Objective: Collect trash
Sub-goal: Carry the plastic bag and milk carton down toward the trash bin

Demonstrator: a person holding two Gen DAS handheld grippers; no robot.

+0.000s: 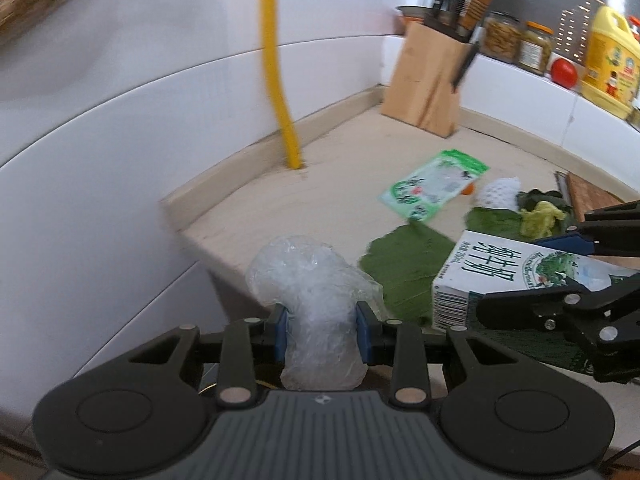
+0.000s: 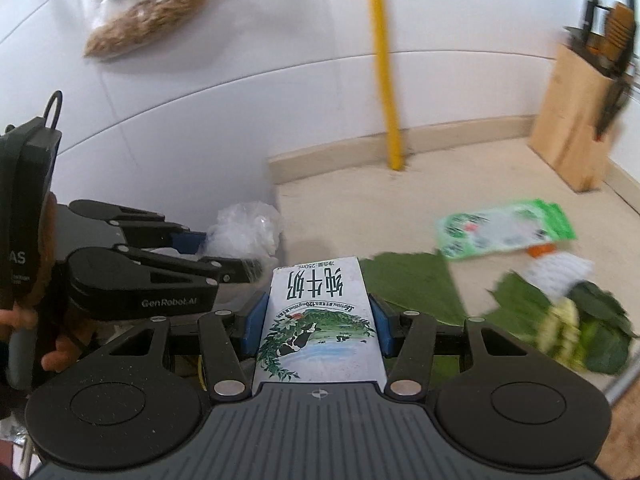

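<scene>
- Your left gripper was clamped on a crumpled clear plastic wrap, held off the counter's near-left corner.
- Your right gripper squeezed a milk carton between its blue pads, just beside the left one.
- Beyond them on the counter lay green leaves, a green packet and a white foam net.
- A knife block stood in the far corner.
</scene>
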